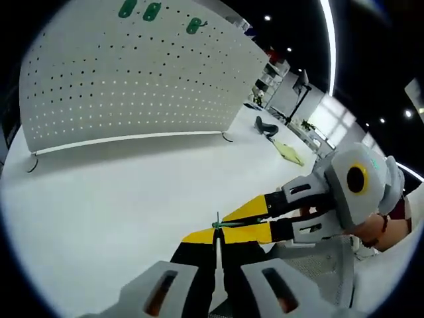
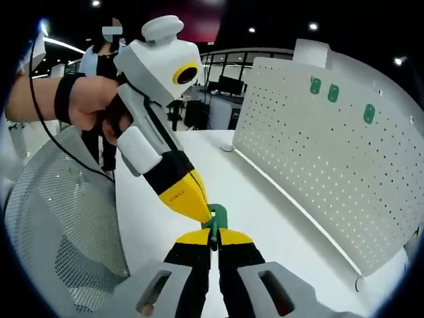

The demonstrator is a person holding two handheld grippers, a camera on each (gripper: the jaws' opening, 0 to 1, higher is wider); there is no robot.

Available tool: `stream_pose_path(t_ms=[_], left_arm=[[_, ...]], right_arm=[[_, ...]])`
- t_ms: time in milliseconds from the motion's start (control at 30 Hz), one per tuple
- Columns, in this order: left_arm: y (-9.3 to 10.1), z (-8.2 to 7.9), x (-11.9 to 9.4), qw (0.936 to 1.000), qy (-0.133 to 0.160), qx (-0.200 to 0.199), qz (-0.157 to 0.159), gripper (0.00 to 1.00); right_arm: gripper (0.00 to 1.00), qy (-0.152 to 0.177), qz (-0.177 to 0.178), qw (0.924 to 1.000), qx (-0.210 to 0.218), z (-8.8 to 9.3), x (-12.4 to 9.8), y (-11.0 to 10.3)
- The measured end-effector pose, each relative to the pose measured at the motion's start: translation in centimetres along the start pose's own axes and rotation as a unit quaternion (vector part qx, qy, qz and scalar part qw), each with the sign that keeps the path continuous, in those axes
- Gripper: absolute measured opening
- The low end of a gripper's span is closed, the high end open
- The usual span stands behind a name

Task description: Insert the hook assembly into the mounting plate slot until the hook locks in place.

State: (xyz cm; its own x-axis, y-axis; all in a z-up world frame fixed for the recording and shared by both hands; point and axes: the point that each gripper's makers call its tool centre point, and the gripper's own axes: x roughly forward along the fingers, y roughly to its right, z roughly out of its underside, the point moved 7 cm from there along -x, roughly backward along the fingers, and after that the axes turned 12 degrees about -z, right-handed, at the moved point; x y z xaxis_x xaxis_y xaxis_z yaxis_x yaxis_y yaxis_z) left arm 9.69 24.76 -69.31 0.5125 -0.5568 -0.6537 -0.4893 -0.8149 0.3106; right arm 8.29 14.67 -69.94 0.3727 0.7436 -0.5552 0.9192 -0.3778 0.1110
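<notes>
White pegboard [image 1: 132,86] with three green plates [image 1: 152,11] stands far back; both grippers [image 1: 217,232] [image 2: 213,235] clenched on small green hook [image 2: 216,217].

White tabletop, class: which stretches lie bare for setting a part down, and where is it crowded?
The white tabletop lies bare between the white perforated pegboard and the grippers. It is crowded where the left gripper and right gripper meet on the small green hook assembly, beside the grey mesh chair back.
</notes>
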Motion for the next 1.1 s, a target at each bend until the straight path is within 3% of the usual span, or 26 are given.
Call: stream_pose_path(t_ms=[167,333,633,867,1100], left_arm=[[0.1,-0.1,-0.1,1.0000,0.006,0.007,-0.002,0.01],[0.1,0.0,-0.2,0.9988,0.021,0.044,0.003,0.02],[0.2,-0.5,-0.6,0.9969,0.061,0.050,0.006,0.02],[-0.2,-1.1,-1.4,0.9921,0.108,0.064,-0.005,0.09],[-0.4,-1.3,-2.4,0.9827,0.153,0.104,-0.008,0.19]], right_arm=[[0.01,0.006,0.006,0.9999,0.007,-0.1,0.0,0.0],[0.01,0.002,0.008,0.9999,0.007,-0.1,0.0,-0.1],[0.01,0.007,0.029,0.9995,0.009,-0.8,-0.5,0.3],[0.01,0.018,0.046,0.9984,0.026,-1.4,-0.9,0.7],[0.01,0.034,0.077,0.9946,0.060,-1.6,-1.5,1.5]])
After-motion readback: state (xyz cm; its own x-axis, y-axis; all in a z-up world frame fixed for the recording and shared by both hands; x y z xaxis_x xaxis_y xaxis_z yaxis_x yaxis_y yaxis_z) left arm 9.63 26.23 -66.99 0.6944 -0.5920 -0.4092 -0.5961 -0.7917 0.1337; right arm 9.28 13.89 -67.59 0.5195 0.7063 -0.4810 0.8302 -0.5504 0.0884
